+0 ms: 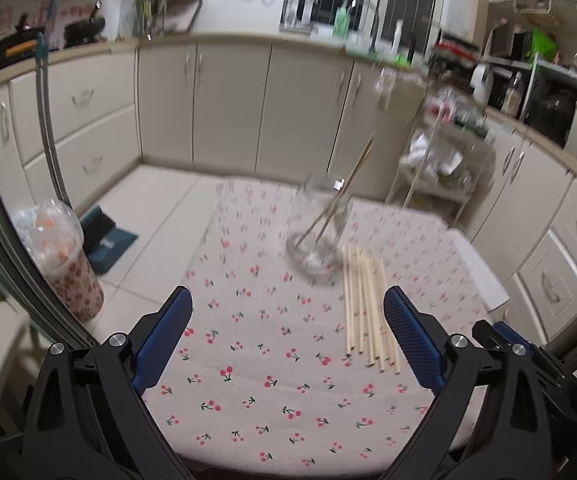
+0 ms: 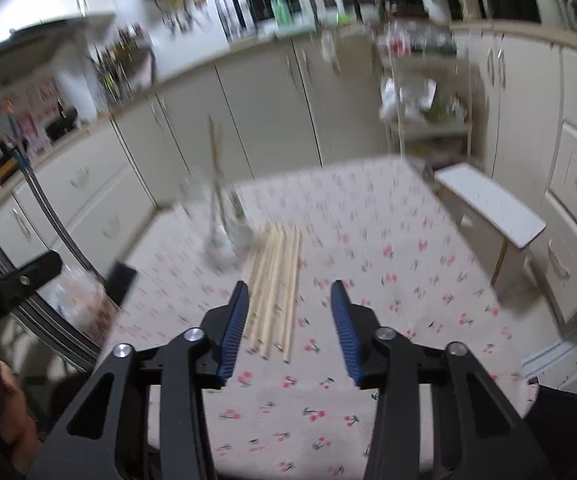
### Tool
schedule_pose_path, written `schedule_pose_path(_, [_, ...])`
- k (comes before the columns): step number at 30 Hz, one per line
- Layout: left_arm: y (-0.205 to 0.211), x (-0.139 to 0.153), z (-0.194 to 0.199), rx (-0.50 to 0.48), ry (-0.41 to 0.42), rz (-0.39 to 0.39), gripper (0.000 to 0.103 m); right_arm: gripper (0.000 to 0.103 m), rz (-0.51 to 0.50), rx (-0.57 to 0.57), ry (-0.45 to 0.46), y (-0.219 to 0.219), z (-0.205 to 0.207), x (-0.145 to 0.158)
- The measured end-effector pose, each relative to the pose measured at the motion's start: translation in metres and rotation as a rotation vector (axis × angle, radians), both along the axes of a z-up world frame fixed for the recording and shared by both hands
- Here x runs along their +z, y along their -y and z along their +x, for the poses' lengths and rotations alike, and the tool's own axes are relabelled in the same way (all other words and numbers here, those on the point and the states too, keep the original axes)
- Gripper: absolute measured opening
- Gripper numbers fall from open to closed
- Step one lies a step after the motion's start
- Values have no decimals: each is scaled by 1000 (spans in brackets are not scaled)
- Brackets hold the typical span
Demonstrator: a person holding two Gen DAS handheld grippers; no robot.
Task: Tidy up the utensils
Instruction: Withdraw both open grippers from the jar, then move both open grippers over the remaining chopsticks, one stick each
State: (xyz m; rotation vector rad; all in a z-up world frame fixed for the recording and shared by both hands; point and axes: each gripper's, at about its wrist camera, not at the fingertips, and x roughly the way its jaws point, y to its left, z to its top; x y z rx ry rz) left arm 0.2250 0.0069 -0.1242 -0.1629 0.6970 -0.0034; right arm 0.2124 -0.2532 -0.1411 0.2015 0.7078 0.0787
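The glass jar (image 1: 320, 232) stood upright on the cherry-print cloth (image 1: 256, 360), already holding a couple of wooden chopsticks (image 1: 344, 196) that leaned out over its rim, probably there as the holder everything else was meant to go into. Just beside its base lay the loose bundle of chopsticks (image 1: 368, 308), side by side and flat, their near ends pointing toward the cameras, which looked like an easy end-on pickup.

The left gripper (image 1: 288, 336) hung with its fingers spread wide and empty over bare cloth, the bundle just inside its right-hand finger. The right gripper (image 2: 288, 320) had fingers partly apart with nothing between them, and the chopstick ends lay just ahead of its left finger.

Room? Plenty of open cloth right of the bundle and in front of it. The tight spot was the jar touching or nearly touching the sticks' far ends, so I'd judge a careless sweep could tip it. A white stool (image 2: 492, 216) stood off the counter's far right edge, a lidded cup (image 1: 64, 256) well left.
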Motion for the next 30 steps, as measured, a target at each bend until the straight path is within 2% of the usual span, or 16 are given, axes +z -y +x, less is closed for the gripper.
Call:
schedule_pose_path(4, [14, -36, 32, -34, -72, 31, 93, 35, -20, 10, -93, -1, 38, -39])
schedule_pose_path(8, [33, -62, 62, -75, -127, 70, 92, 33, -34, 27, -142, -6, 66, -63])
schedule_pose_path(13, [47, -86, 95, -91, -167, 94, 92, 33, -60, 49, -176, -15, 98, -75])
schedule_pose_path(19, [60, -99, 121, -104, -189, 116, 92, 33, -102, 69, -219, -19, 124, -89])
schedule_pose_path(27, [76, -119, 154, -125, -229, 149, 87, 33, -198, 87, -241, -20, 134, -95])
schedule_pose_path(30, [78, -123, 160, -129, -234, 155, 86, 33, -163, 69, -254, -9, 137, -93])
